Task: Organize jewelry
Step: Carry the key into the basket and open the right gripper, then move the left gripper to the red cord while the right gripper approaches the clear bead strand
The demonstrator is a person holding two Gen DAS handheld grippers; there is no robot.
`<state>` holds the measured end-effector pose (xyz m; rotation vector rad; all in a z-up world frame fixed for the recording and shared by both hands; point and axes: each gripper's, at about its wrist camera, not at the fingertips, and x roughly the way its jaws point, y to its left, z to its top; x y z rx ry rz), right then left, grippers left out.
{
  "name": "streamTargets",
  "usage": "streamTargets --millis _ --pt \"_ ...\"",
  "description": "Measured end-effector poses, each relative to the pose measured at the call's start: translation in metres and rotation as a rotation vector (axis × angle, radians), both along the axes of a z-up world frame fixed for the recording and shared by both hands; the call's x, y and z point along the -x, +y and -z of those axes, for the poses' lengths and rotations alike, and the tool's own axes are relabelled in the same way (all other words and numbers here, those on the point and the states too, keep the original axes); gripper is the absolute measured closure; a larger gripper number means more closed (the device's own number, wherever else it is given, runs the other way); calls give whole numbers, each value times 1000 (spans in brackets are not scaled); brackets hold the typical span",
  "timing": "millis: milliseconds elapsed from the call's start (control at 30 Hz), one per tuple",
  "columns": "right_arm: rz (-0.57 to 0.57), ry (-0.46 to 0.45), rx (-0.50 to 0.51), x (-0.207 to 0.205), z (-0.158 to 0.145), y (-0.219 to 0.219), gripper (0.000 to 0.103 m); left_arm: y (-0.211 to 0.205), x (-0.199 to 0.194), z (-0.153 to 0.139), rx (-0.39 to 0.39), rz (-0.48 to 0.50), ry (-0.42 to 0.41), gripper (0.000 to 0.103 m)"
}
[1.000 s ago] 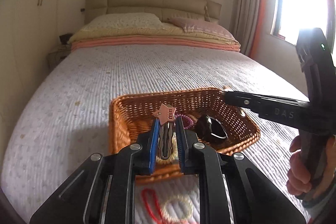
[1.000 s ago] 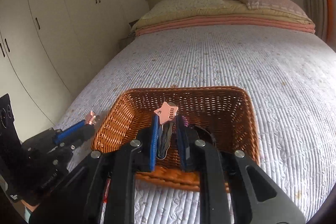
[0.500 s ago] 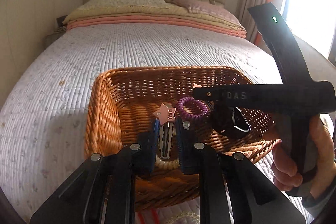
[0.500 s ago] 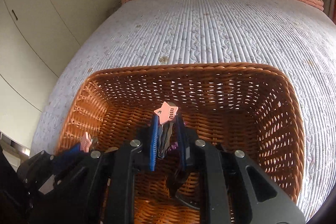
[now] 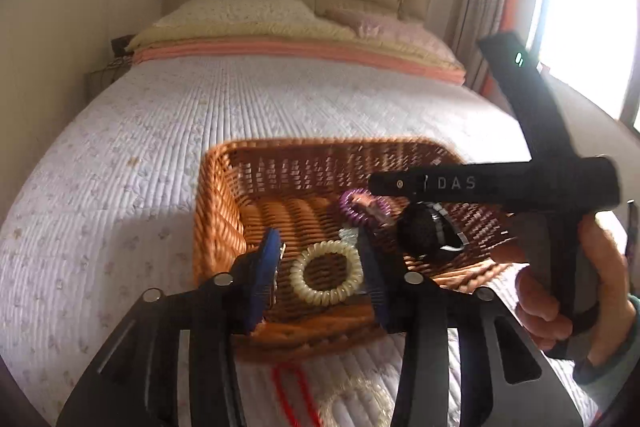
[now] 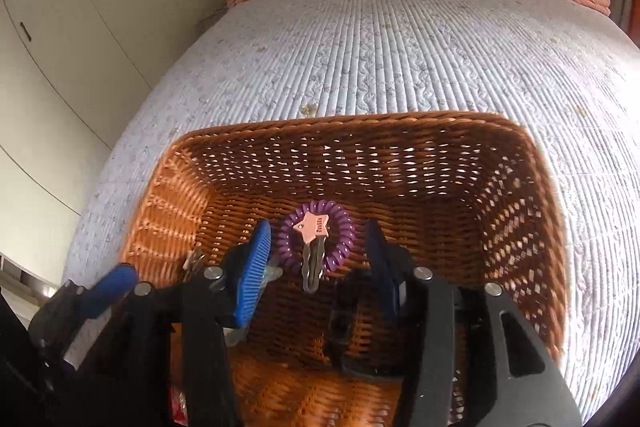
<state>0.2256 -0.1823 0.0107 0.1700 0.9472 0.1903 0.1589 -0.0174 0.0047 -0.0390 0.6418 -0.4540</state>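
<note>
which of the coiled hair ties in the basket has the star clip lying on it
The purple spiral hair tie: the pink star hair clip lies across it. The cream spiral hair tie has nothing on it.

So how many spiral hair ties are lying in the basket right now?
2. A cream spiral hair tie near the front wall of the basket, and a purple spiral hair tie further back with a star clip on it. Others may be hidden.

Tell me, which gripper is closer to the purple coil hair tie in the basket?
Right. The right gripper, jaws opening, frames the purple coil hair tie; the left gripper, also opening, sits around the cream hair tie, nearer the basket's front.
</note>
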Motion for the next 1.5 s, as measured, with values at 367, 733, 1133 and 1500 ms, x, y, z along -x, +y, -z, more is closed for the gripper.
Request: streamTargets --millis 367,733,1133,1500 --pt "-93 -175 40 109 -69 7 57 54 91 -52 142 -8 -93 55" --pt "-96 -187 72 198 -32 7 57 71 146 -32 147 -20 -36 55" --pt "-76 -34 76 200 53 -7 81 65 109 37 140 -35 197 56" --pt "-88 -76 146 209 64 5 81 43 46 72 -11 -78 317 70"
